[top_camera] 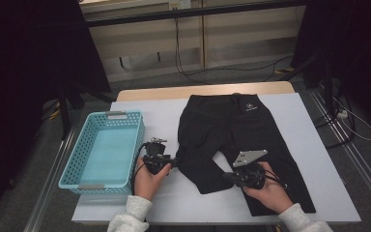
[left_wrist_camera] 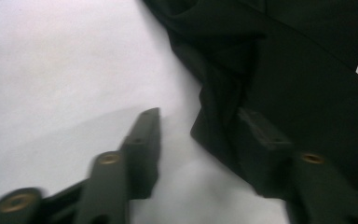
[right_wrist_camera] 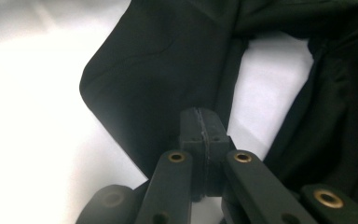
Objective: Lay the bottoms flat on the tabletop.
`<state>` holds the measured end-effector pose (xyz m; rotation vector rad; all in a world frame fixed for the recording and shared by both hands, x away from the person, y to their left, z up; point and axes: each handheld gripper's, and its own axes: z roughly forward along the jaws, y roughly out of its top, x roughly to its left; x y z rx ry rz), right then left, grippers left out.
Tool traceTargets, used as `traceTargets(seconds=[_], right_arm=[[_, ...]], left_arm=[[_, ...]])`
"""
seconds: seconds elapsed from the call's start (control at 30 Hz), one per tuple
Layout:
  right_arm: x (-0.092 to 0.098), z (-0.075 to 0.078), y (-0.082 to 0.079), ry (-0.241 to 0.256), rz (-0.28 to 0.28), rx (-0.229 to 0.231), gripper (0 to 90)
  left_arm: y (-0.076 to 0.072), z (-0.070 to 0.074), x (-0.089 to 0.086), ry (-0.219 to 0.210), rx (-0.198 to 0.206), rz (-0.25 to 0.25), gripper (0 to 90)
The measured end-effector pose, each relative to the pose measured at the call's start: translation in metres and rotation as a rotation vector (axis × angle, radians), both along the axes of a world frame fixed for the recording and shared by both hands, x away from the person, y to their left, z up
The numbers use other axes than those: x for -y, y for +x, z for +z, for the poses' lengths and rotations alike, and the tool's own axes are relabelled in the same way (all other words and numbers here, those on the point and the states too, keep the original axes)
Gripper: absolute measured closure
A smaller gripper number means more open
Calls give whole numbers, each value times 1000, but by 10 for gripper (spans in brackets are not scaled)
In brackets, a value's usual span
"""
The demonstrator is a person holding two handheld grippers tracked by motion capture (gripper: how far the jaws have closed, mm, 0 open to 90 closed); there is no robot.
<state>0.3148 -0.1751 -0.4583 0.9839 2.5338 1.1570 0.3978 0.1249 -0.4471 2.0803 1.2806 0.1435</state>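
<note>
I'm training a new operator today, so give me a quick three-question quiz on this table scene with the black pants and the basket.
1. True or false: the blue basket holds a folded garment.
2. Multiple choice: where do the black pants lie? A) in the basket B) spread on the table, waistband at the far side C) hanging off the near edge
3. Which gripper has its fingers pressed together, and which has them spread?

Key:
1. False; its inside is bare.
2. B.
3. The right gripper has its fingers together over a pant leg; whether they pinch cloth is unclear. The left gripper has its fingers spread at the edge of the other leg.
</note>
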Motion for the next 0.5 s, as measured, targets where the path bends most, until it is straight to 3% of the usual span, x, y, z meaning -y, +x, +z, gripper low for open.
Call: traceTargets(seconds=[0.17, 0.27, 0.5], right_arm=[[4, 3, -3, 10, -9, 10, 900], [6, 3, -5, 12, -15, 11, 900], [13, 9, -6, 35, -28, 25, 900]], left_arm=[[2, -1, 7, -26, -52, -33, 782], [3, 1, 8, -36, -52, -35, 873], [0, 22, -1, -96, -25, -23, 891]])
